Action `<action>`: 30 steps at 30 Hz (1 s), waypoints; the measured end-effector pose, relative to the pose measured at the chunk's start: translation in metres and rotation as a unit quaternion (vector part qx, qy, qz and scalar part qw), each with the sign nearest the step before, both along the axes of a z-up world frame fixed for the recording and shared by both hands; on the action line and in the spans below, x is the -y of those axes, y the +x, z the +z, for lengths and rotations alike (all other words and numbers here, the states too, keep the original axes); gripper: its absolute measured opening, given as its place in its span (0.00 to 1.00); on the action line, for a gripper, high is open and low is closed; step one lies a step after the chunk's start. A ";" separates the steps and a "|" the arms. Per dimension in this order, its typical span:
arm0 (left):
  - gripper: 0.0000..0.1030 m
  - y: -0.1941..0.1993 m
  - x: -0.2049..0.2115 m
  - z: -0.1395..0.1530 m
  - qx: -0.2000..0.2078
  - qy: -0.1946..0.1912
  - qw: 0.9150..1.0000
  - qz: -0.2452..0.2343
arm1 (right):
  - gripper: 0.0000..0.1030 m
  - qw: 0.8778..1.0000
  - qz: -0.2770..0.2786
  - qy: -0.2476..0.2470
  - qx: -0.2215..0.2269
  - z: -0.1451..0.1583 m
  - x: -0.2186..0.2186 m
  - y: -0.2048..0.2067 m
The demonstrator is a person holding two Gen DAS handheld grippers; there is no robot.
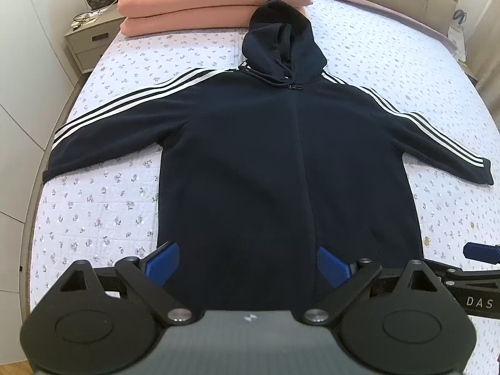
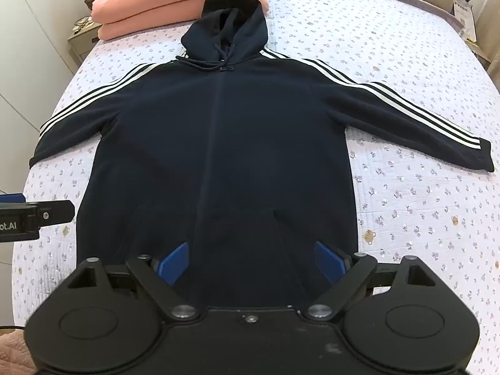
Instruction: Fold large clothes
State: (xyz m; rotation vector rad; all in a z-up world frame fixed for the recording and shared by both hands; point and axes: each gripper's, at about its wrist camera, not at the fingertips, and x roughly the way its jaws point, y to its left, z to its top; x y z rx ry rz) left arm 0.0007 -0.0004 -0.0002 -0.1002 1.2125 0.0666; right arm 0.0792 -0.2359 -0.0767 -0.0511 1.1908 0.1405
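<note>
step: pre-fold, navy hoodie (image 1: pixel 281 162) flat on bed (image 1: pixel 125 193) | my left tongs (image 1: pixel 248 265) and right tongs (image 2: pixel 251 262) wide, empty, lower centre over hem | next: pinch a sleeve, fold inward

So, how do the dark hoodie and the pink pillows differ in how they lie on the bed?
The hoodie lies spread flat in one layer, sleeves out; the pink pillows are stacked one on the other. The hoodie covers the middle of the bed; the pillows sit at its head. The hood overlaps the pillows.

Floral-quilted bed (image 1: pixel 125 206) bears a spread navy hoodie (image 1: pixel 281 162) and pink pillows (image 1: pixel 200 3).
</note>
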 end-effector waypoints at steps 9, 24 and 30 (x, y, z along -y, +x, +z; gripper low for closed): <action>0.94 0.009 0.009 0.006 0.006 0.001 1.000 0.002 | 1.00 1.000 -0.003 0.006 0.006 0.006 -0.002 -0.008; 0.94 0.001 -0.002 0.005 0.008 -0.008 1.000 0.003 | 1.00 1.000 0.001 -0.004 0.006 0.002 -0.002 -0.004; 0.94 0.002 -0.001 0.003 0.006 -0.007 1.000 0.002 | 1.00 1.000 0.000 -0.002 0.006 0.003 0.000 -0.004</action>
